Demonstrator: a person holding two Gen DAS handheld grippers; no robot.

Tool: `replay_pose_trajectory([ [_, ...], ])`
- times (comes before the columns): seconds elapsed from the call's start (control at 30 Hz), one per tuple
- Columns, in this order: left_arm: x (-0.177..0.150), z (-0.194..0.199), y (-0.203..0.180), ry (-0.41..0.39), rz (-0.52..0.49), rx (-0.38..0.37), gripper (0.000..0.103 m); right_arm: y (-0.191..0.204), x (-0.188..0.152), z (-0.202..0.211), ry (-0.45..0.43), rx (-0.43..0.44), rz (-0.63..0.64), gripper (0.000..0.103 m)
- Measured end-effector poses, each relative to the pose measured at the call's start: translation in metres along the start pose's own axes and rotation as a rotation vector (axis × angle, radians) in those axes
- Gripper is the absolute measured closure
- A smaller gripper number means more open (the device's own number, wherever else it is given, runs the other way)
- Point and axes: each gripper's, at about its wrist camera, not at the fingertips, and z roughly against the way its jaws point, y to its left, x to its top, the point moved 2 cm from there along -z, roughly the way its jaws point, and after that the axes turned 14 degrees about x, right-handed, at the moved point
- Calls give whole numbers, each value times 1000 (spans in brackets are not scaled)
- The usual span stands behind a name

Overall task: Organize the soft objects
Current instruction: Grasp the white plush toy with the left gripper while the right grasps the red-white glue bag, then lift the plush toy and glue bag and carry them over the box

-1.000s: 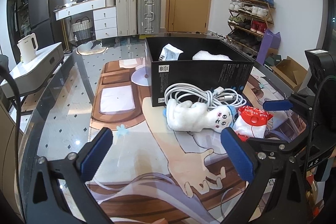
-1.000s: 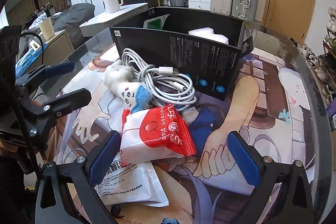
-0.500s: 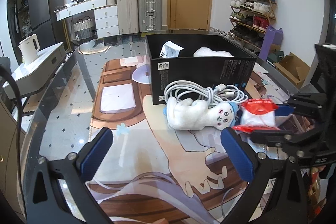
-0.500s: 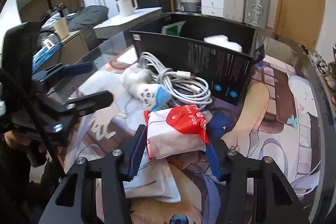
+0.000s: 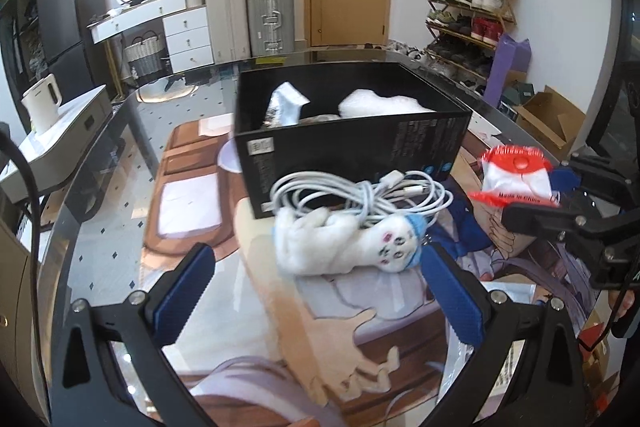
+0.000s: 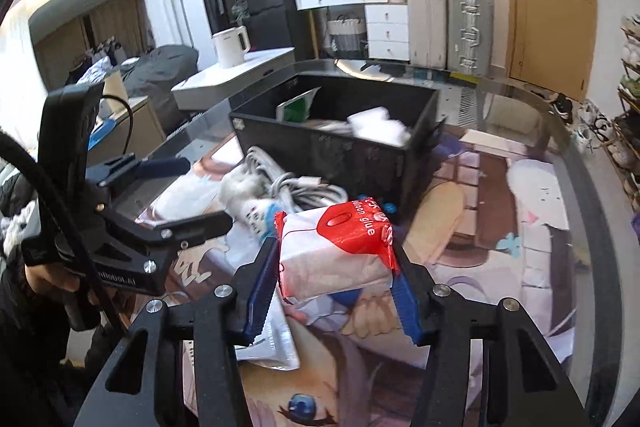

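Balloon-glue packet (image 6: pixel 336 251) sits pinched in my right gripper (image 6: pixel 334 287), lifted clear of the desk (image 6: pixel 532 259) so I can carry it to the black box (image 6: pixel 340 143); my left gripper (image 5: pixel 316 295) waits spread before the plush toy (image 5: pixel 344 247) and cable (image 5: pixel 360 195); inside the box lie a white bundle and a foil pouch

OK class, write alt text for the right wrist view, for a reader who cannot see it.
The right gripper clamps a red-and-white packet above a printed mat. Beyond lie a white plush toy, a coiled white cable and an open black box; the left gripper stands open at left.
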Motion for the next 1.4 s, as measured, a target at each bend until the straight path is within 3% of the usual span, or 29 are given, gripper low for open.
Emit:
replay_pose_trajectory([
  [0.7, 12, -36, -34, 137, -55, -13, 0, -13, -3, 10, -19, -25, -38, 50],
  [0.83, 11, -39, -30, 150, -54, -29, 11, -14, -3, 11, -19, -27, -36, 50],
  [0.97, 9, -32, -26, 121, -38, -59, 11, -14, -3, 11, -20, -27, -37, 50],
  [1.4, 0, 1, -7, 38, -15, -46, 12, -11, -1, 14, -35, -27, -34, 50],
])
